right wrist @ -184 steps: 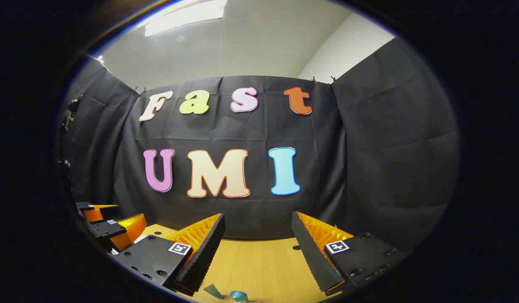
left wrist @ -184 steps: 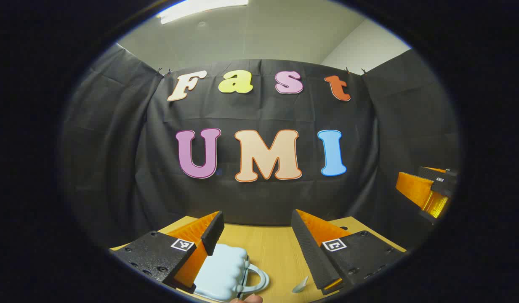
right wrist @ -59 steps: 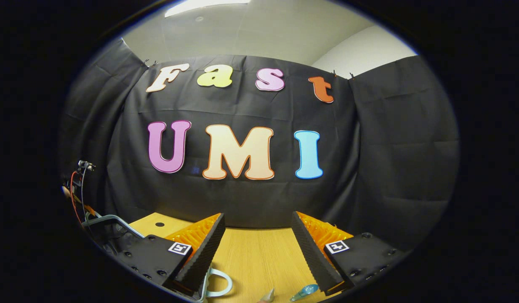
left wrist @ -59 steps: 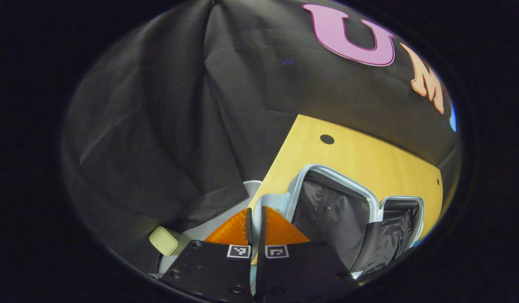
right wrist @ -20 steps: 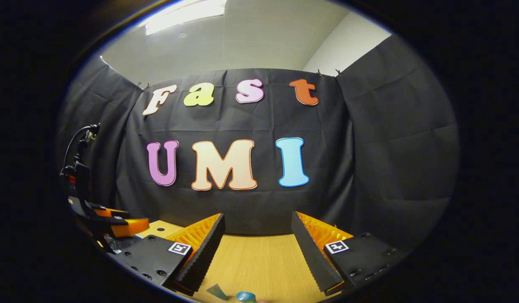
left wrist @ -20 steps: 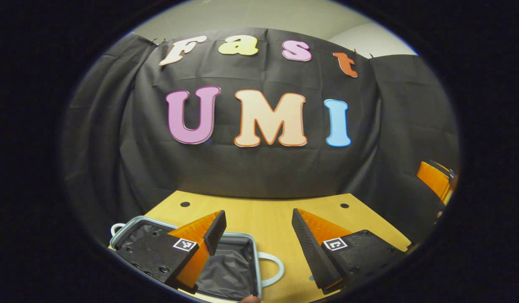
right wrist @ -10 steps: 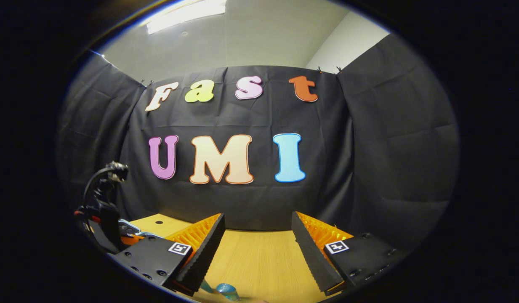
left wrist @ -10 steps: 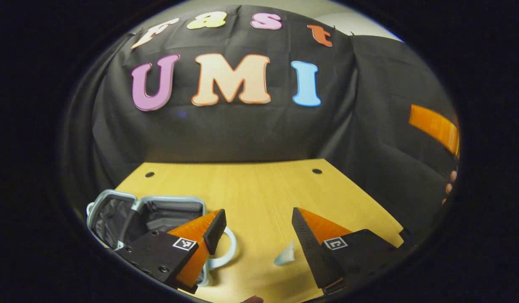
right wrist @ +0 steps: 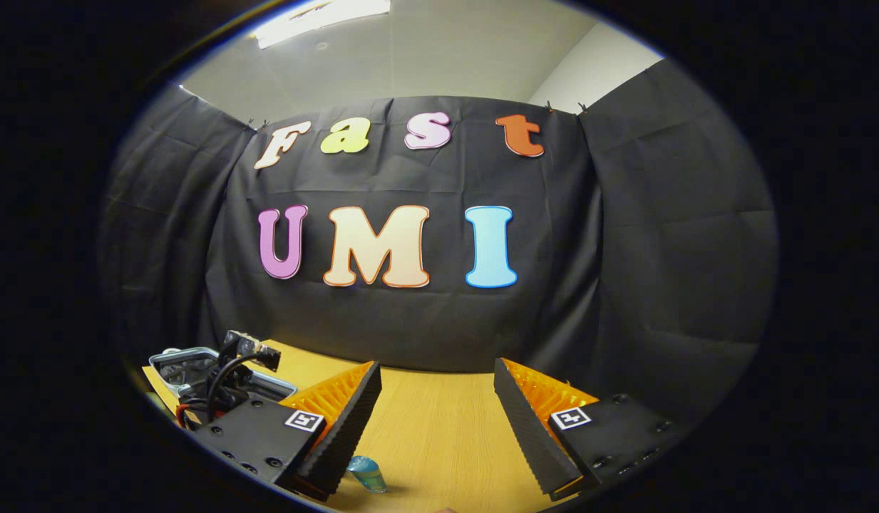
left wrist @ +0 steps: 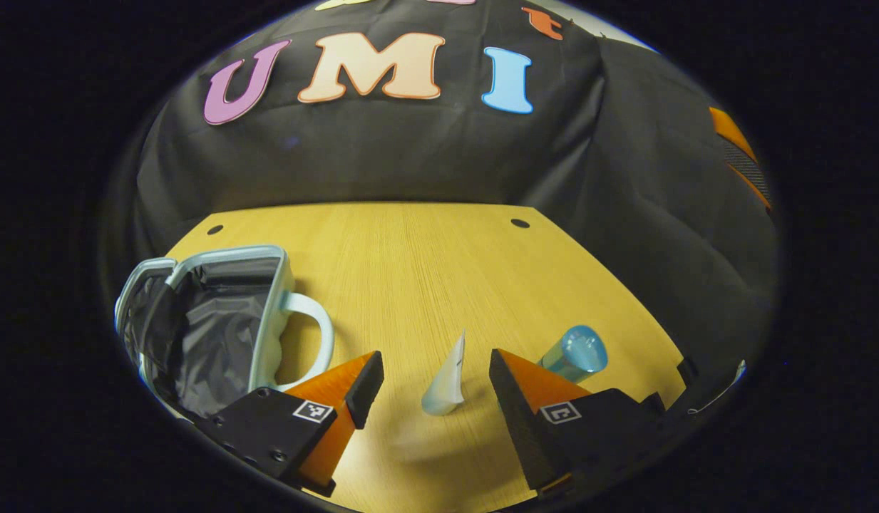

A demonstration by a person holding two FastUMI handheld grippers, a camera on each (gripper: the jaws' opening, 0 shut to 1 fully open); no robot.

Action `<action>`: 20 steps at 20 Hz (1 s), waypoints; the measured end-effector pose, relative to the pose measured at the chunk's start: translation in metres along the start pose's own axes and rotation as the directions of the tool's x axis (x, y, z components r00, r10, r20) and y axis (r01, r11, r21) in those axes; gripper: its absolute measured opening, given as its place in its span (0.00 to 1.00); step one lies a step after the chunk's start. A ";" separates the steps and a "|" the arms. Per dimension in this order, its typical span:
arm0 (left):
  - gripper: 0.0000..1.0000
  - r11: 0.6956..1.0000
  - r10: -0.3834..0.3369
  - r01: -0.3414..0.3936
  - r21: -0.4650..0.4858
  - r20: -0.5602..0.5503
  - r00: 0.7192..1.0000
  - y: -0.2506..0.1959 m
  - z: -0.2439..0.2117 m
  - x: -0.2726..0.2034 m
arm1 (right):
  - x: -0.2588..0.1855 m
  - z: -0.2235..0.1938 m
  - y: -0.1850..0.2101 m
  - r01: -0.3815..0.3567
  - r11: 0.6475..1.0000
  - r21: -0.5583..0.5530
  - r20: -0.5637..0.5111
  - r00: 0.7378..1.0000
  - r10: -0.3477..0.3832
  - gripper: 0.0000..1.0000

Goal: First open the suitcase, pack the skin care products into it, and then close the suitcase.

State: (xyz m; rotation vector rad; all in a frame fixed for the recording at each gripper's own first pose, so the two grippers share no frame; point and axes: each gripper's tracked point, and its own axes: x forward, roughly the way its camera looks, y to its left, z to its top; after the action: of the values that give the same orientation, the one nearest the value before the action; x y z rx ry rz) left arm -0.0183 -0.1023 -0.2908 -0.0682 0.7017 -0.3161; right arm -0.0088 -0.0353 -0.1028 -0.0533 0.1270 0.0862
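The light blue suitcase (left wrist: 268, 299) lies open at the table's left, its dark lining showing and its handle (left wrist: 318, 328) pointing right. A small white tube (left wrist: 445, 377) sits on the wood in line with the gap of my left gripper (left wrist: 435, 362), which is open and touches nothing. A blue bottle (left wrist: 574, 353) lies just beyond its right finger (left wrist: 525, 385). My right gripper (right wrist: 435, 370) is open above the table, with the blue bottle (right wrist: 366, 474) low beside its left finger (right wrist: 339, 427). The suitcase (right wrist: 186, 363) sits far left there.
The wooden table (left wrist: 425, 263) has two small round holes near its back edge and bare wood around the items. Black cloth closes in the back and sides. The other gripper's orange finger (left wrist: 738, 149) shows at the far right; cables (right wrist: 229, 367) hang by the suitcase.
The suitcase, shut 9 s ago, now lies open. My left gripper has tilted down and swung right, bringing the white tube and blue bottle into view. The right gripper barely moved.
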 end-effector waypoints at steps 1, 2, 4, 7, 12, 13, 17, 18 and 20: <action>0.86 1.000 0.004 -0.004 0.000 -0.015 1.000 0.002 -0.006 0.004 | -0.001 -0.005 0.002 -0.004 1.000 0.000 -0.007 1.000 0.004 0.99; 0.83 1.000 0.015 -0.015 0.002 -0.026 1.000 0.005 -0.012 0.009 | -0.002 -0.012 0.005 -0.010 1.000 -0.002 -0.015 1.000 0.010 0.99; 0.69 1.000 0.030 -0.029 0.007 -0.037 0.999 0.009 -0.020 0.017 | -0.003 -0.021 0.011 -0.026 1.000 -0.004 -0.025 0.999 0.026 0.99; 0.39 1.000 0.022 -0.022 0.000 -0.048 0.999 0.009 -0.026 0.025 | 0.000 -0.043 0.028 -0.062 0.998 -0.007 -0.064 0.996 0.062 0.99; 0.18 1.000 -0.004 0.004 0.005 -0.053 0.999 0.010 -0.010 0.010 | 0.005 -0.071 0.049 -0.093 0.995 -0.020 -0.101 0.991 0.090 0.99; 0.17 1.000 -0.003 0.003 0.000 -0.047 0.999 0.012 -0.003 0.004 | 0.006 -0.080 0.053 -0.096 0.995 -0.029 -0.114 0.989 0.092 0.99; 0.17 1.000 0.006 -0.006 -0.004 -0.014 1.000 0.022 0.025 -0.027 | 0.011 -0.130 0.071 -0.122 0.992 -0.017 -0.202 0.972 0.116 0.99; 0.17 1.000 0.013 -0.013 0.003 -0.002 1.000 0.024 0.032 -0.035 | 0.012 -0.143 0.075 -0.131 0.991 -0.013 -0.228 0.966 0.124 1.00; 0.17 1.000 0.030 -0.030 0.007 0.018 0.999 0.031 0.044 -0.047 | 0.012 -0.171 0.083 -0.146 0.989 -0.001 -0.282 0.949 0.139 1.00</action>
State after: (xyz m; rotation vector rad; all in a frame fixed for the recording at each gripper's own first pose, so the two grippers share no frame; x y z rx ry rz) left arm -0.0157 -0.0603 -0.2327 -0.0537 0.6833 -0.2890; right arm -0.0259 0.0377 -0.2775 -0.0786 0.4152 0.2249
